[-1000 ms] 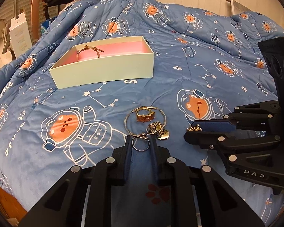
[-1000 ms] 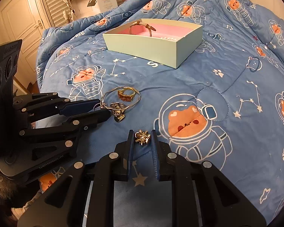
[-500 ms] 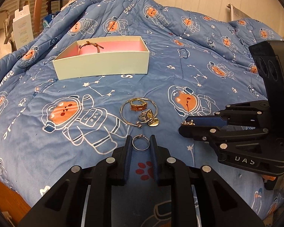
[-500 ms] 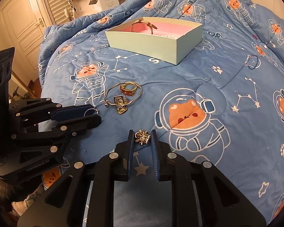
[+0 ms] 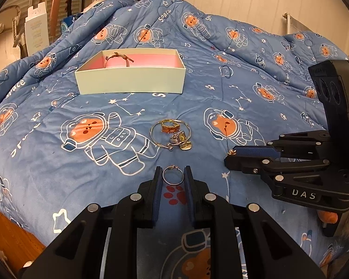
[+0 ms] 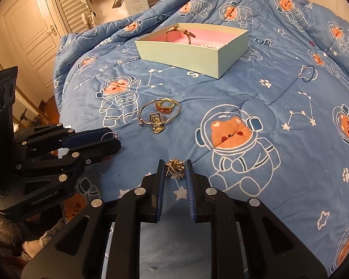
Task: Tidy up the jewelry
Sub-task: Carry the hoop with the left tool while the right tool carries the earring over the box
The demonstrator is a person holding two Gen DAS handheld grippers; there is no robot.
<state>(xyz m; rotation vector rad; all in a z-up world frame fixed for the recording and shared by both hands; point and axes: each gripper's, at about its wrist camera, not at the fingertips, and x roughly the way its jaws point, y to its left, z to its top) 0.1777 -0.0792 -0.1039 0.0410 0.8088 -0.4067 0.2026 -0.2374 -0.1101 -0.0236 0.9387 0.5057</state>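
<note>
My left gripper (image 5: 173, 173) is shut on a thin silver ring (image 5: 172, 177), held above the blue quilt. My right gripper (image 6: 174, 166) is shut on a small spiky gold piece (image 6: 175, 167); it also shows in the left wrist view (image 5: 232, 152). A pale green box with a pink lining (image 5: 130, 83) (image 6: 188, 53) sits farther back and holds a brown bracelet (image 5: 118, 57) (image 6: 180, 31). A gold bangle (image 5: 169, 134) (image 6: 160, 114) lies on the quilt with an orange-stone ring (image 5: 171, 129) (image 6: 164, 108) and small charms (image 5: 182, 141).
The blue astronaut-print quilt (image 5: 221, 88) covers the bed, whose edge falls away at the left onto a wooden floor (image 5: 11, 232). A white carton (image 5: 36, 31) and shelves stand behind the bed. A door (image 6: 32, 39) is at the left.
Both grippers have pulled back and up from the jewelry pile, each carrying its piece. The bangle and charms stay on the quilt.
</note>
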